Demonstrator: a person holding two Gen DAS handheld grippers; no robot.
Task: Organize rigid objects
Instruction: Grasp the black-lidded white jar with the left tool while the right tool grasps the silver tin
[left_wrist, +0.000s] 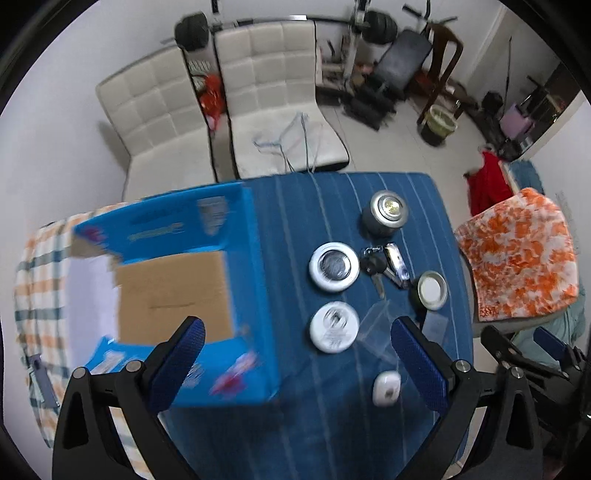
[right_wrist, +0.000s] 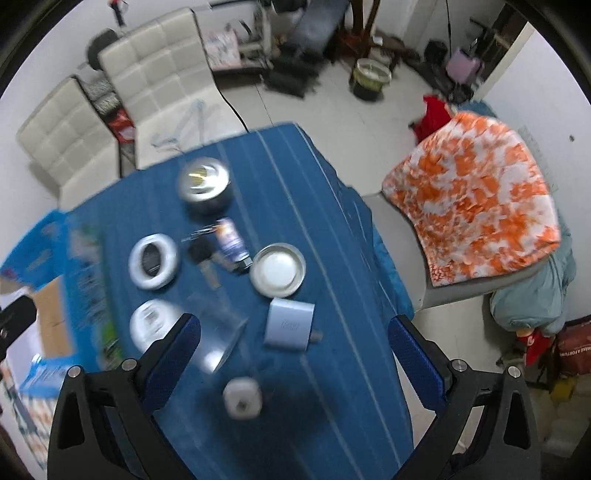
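An open blue cardboard box (left_wrist: 173, 288) stands at the left of a table with a blue striped cloth (left_wrist: 332, 424). Beside it lie a grey tin (left_wrist: 386, 214), two round white discs (left_wrist: 334, 266) (left_wrist: 334, 326), keys (left_wrist: 376, 269), a small silver lid (left_wrist: 430, 290), a clear plastic case (left_wrist: 376, 325) and a small white charger (left_wrist: 386, 387). In the right wrist view the box (right_wrist: 48, 251), tin (right_wrist: 205, 190), lid (right_wrist: 277, 270), a pale blue flat case (right_wrist: 290, 325) and the charger (right_wrist: 242, 398) show. My left gripper (left_wrist: 295, 365) and right gripper (right_wrist: 293, 363) hover above the table, both open and empty.
Two white padded chairs (left_wrist: 273, 99) stand beyond the table. A chair with an orange and white cloth (right_wrist: 476, 199) stands at the right. Gym weights and clutter (left_wrist: 388, 66) line the far wall. A checked cloth (left_wrist: 40, 266) lies under the box at the left.
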